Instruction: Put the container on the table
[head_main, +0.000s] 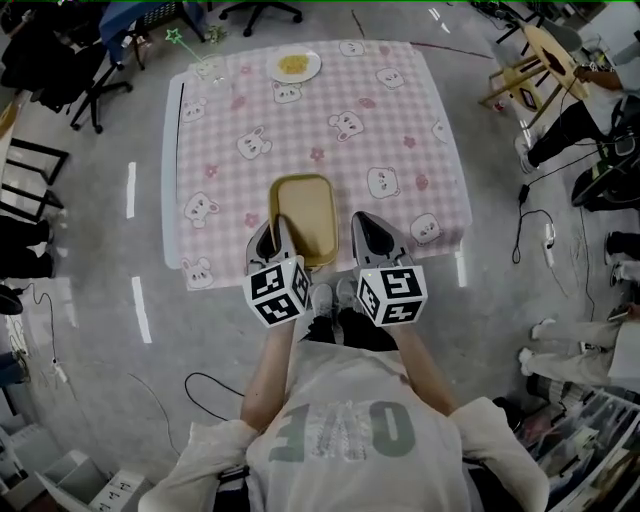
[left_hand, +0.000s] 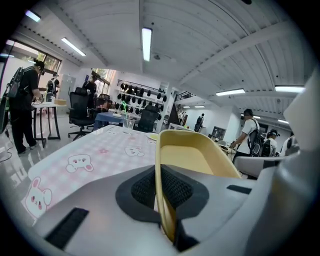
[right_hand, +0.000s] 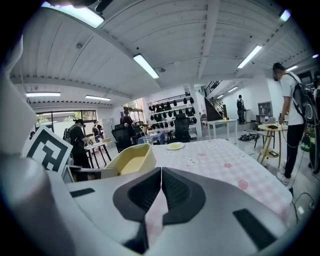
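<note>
Over the near edge of the table (head_main: 400, 110), head view first: the yellow container (head_main: 305, 215) lies lengthwise, with its near end about level with that edge. The left gripper (head_main: 275, 245) has it by the near left corner. The right gripper (head_main: 368, 240) hangs at the same table edge, just beside the container but not on it. Looks like a one-handed carry to me, with the right one just tagging along. A plate (head_main: 294, 66) and a glass (head_main: 210, 68) sit at the table's far edge, well apart from all this, so the whole middle of the table is free for setting down.

Left gripper view: the pads (left_hand: 145, 189) are clamped on the container's (left_hand: 195, 155) thin side wall, one inside and one outside. That makes sense, since there's no handle to grab. Honestly can't tell from this angle whether the bottom touches the table (left_hand: 100, 150) or hangs just above it.

Right gripper view: the fingers are pressed together with nothing between them. The container (right_hand: 130, 160) is off to its left over the table's near edge, and open table (right_hand: 220, 155) runs ahead to the plate (right_hand: 175, 145).
</note>
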